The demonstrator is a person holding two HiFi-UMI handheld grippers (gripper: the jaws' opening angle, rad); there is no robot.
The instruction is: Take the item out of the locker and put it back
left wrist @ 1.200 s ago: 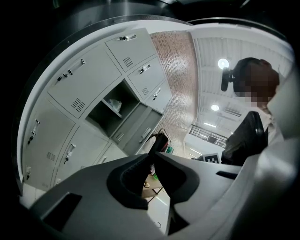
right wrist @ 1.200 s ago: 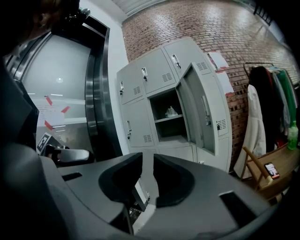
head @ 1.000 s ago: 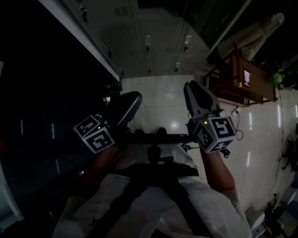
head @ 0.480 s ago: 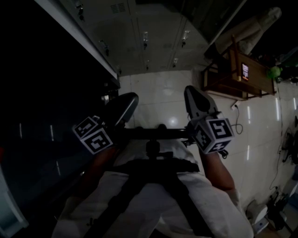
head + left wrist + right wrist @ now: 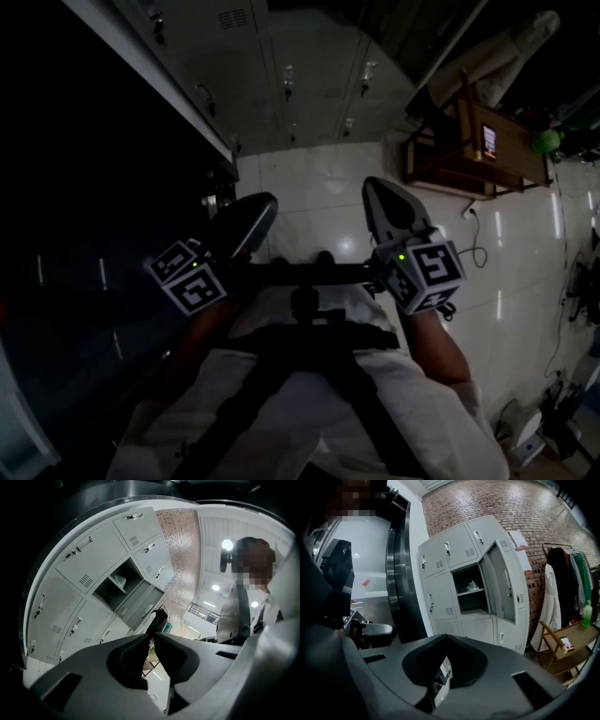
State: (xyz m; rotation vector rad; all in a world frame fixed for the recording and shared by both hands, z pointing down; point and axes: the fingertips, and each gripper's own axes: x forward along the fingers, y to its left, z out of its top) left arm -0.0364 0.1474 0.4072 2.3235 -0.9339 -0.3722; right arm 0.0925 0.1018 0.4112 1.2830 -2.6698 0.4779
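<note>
The right gripper [image 5: 440, 637] has its grey jaws pressed together at the tips. They've just been closing, and there's nothing caught between them. The left gripper [image 5: 151, 635] is a tiny bit different: its jaws stand a thin slit apart with floor showing through the gap, and it holds nothing either. In the head view both are held out in front of the person's white shirt [image 5: 309, 403], over the glossy white tiled floor [image 5: 319, 183]. They're side by side, not touching, and well short of the lockers.

The task's thing, a small pale crumpled item [image 5: 472, 585], sits on the shelf inside the one open compartment of the grey metal locker bank [image 5: 440, 592], middle row. It's too small to tell what it actually is. That compartment's grey locker door [image 5: 502, 590] is swung out to the right in the right gripper view. The left gripper view catches the same open compartment at a tilt, item on its shelf.

Right of the lockers there's a red brick wall [image 5: 520, 503] and a white coat [image 5: 551, 604] hanging up. Next to that is a slatted wooden bench [image 5: 567, 653] with a lit-screen phone [image 5: 566, 642] lying on it and a green bottle [image 5: 586, 613] at its end.
</note>
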